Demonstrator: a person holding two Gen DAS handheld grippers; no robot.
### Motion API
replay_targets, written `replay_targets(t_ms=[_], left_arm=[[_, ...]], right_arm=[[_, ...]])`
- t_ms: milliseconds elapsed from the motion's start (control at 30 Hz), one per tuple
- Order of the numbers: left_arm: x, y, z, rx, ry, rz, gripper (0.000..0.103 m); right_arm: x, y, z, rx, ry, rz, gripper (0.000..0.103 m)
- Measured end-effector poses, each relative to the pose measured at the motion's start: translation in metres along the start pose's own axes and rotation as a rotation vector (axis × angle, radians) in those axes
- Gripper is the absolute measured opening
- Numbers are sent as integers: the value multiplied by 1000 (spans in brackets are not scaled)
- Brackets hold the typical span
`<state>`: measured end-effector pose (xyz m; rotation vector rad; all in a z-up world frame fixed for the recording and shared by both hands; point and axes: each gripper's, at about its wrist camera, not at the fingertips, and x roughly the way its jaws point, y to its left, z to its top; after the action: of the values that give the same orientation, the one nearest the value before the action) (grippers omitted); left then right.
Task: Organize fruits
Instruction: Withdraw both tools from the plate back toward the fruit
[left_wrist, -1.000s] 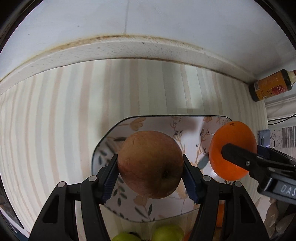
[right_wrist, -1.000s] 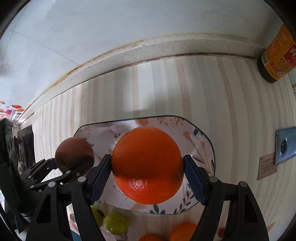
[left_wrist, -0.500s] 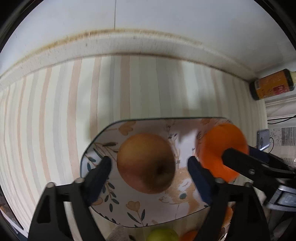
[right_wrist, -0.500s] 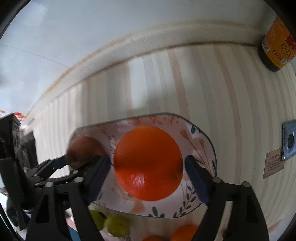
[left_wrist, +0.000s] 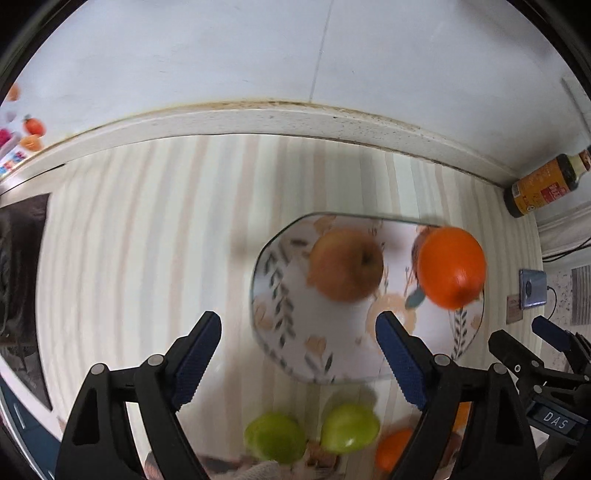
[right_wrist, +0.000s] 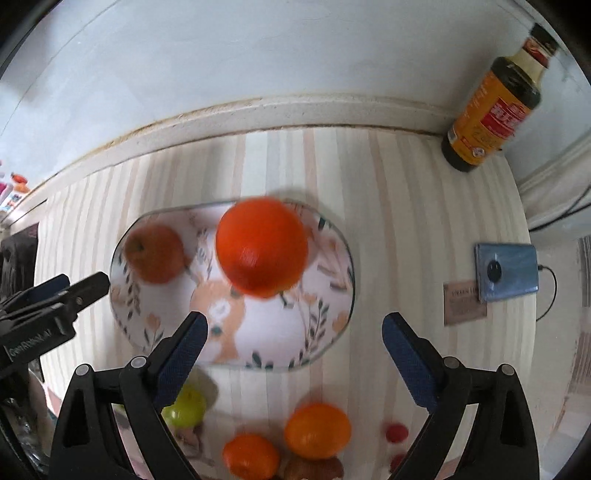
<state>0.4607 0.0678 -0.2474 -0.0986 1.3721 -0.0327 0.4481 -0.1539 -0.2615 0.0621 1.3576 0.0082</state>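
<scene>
Nearest to the cameras, both claws stand wide and hold nothing: the left claw (left_wrist: 299, 354) and the right claw (right_wrist: 295, 350) hang over the near edge of the flowered plate (right_wrist: 328, 332), with no fruit between their blue pads. Their jaws have just been opening.

Under them, on the striped tabletop (right_wrist: 399, 206), lies the fruit that is not yet sorted. I count two green fruits (left_wrist: 314, 432), two small oranges (right_wrist: 284, 443) and at least one small red thing (right_wrist: 396, 432), too blurred to name.

Farther off, on the plate, rest one brownish apple (left_wrist: 345, 264) at its left and one big orange (right_wrist: 261, 246) more to the right, apart from each other. So I judge two fruits are placed and about four remain.

At the far corner stands one sauce bottle (right_wrist: 495, 99), and one phone (right_wrist: 506, 271) lies at the right.
</scene>
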Motion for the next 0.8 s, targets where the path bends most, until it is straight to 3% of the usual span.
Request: replay_targets(t_ms=[467,800], left_arm=[[-100,-13,-92,66,-167,23,86],[-156,-26,-134,107,-259,20,86]], right_arm=[[-102,14,-87,-9,-166,23,98],[-162,11,-136,0,-245,53,98]])
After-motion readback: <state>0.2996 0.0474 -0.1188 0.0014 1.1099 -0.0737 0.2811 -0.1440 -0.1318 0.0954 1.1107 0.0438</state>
